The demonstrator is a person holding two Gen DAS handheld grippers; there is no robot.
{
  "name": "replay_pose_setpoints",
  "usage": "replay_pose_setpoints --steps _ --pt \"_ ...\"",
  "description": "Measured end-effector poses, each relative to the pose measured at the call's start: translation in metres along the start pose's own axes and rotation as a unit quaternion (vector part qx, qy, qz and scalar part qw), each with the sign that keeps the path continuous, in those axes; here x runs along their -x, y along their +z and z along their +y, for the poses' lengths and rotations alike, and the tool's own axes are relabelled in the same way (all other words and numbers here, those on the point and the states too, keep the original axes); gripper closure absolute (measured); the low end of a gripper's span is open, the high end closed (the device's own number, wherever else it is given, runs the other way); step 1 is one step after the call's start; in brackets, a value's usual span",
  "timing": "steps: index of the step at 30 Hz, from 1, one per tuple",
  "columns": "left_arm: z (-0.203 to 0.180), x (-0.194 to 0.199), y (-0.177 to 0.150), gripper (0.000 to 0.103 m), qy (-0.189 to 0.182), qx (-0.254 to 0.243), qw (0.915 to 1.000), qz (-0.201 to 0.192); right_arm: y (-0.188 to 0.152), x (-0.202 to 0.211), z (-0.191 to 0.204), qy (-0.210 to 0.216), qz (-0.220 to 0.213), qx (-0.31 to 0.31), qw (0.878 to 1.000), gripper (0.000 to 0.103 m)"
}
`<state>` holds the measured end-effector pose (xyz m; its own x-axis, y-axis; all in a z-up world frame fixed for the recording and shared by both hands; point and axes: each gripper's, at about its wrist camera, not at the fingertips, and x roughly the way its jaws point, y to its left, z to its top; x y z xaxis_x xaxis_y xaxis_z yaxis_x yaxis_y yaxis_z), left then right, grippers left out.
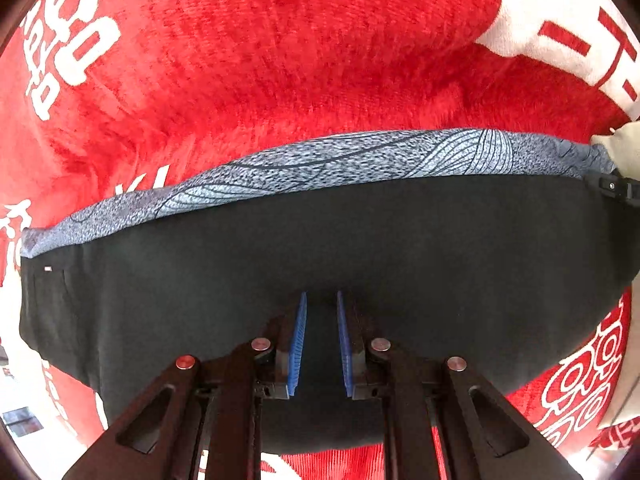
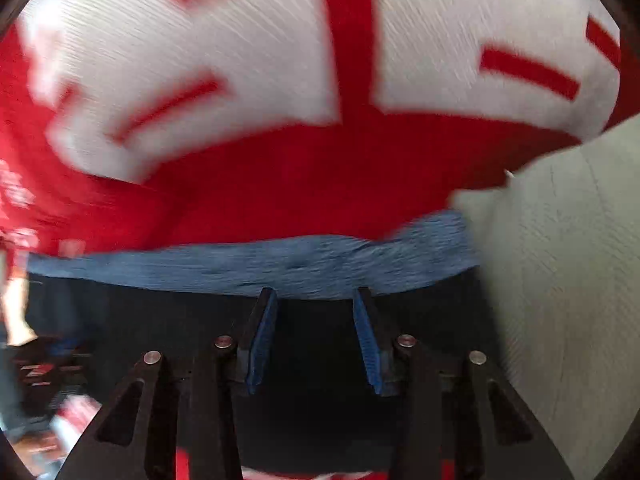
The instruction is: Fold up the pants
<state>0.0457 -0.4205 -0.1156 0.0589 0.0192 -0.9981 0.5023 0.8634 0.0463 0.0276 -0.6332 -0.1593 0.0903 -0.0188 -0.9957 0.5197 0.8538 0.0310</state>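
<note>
The black pants [image 1: 360,240] lie flat across a red blanket [image 1: 280,60], with a grey-blue patterned band [image 1: 340,160] along their far edge. My left gripper [image 1: 321,300] hovers over the black cloth with its blue pads [image 1: 298,344] a small gap apart; nothing is between them. In the blurred right wrist view the same pants [image 2: 316,340] and blue band [image 2: 280,264] show. My right gripper [image 2: 315,296] is open over the black cloth near the band, and it holds nothing.
The red blanket has large white lettering [image 2: 200,60] and covers the whole surface. A pale grey cloth [image 2: 560,280] lies at the right. The right gripper's black body [image 1: 612,188] shows at the pants' right end. Dark items [image 2: 36,368] lie at the left.
</note>
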Motion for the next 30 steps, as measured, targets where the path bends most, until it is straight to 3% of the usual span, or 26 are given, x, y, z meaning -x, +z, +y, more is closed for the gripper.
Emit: replay_pose_setpoints --steps 3,5,7,9,13,17,18,19,20,21,24,26,30 --pt "0.022 0.008 0.001 0.086 -0.001 0.014 0.9999 -0.005 -0.006 0.012 -0.015 -0.011 -0.010 -0.024 1.000 0.068" --pt "0.041 0.016 0.000 0.086 0.001 0.023 0.9996 -0.018 -0.014 0.021 -0.010 -0.026 -0.004 -0.016 1.000 0.063" --pt "0.060 0.020 0.006 0.086 0.007 0.031 0.9990 -0.031 -0.024 0.033 0.000 -0.020 -0.010 -0.008 1.000 0.052" --pt "0.088 0.019 0.011 0.086 0.022 0.045 0.9980 -0.038 -0.036 0.043 0.013 -0.012 -0.018 -0.001 1.000 0.048" --pt "0.137 -0.005 0.026 0.086 0.041 0.087 0.9949 -0.031 -0.067 0.051 0.048 0.011 -0.013 0.013 1.000 0.047" --pt "0.158 -0.032 0.032 0.085 0.050 0.089 0.9942 -0.035 -0.098 0.053 0.079 0.017 -0.006 0.014 1.000 0.047" --pt "0.162 -0.033 0.035 0.072 0.052 0.084 0.9942 -0.044 -0.105 0.054 0.081 0.017 -0.004 0.010 1.000 0.047" --pt "0.167 -0.035 0.040 0.048 0.070 0.078 0.9936 -0.042 -0.110 0.055 0.085 0.020 -0.002 0.004 1.000 0.047" --pt "0.174 -0.036 0.043 0.039 0.081 0.078 0.9926 -0.044 -0.116 0.057 0.089 0.025 0.000 -0.003 1.000 0.047" --pt "0.182 -0.034 0.043 0.033 0.081 0.082 0.9920 -0.053 -0.123 0.060 0.096 0.042 0.003 -0.016 0.999 0.046" --pt "0.211 -0.023 0.035 0.033 0.053 0.082 0.9938 -0.054 -0.140 0.065 0.117 0.093 0.005 -0.042 0.995 0.041" --pt "0.226 -0.015 0.021 0.033 0.045 0.068 0.9952 -0.055 -0.140 0.068 0.138 0.149 0.009 -0.057 0.987 0.040" --pt "0.263 -0.005 -0.018 0.033 0.029 0.053 0.9972 -0.043 -0.161 0.049 0.213 0.271 0.038 -0.060 0.960 0.040"
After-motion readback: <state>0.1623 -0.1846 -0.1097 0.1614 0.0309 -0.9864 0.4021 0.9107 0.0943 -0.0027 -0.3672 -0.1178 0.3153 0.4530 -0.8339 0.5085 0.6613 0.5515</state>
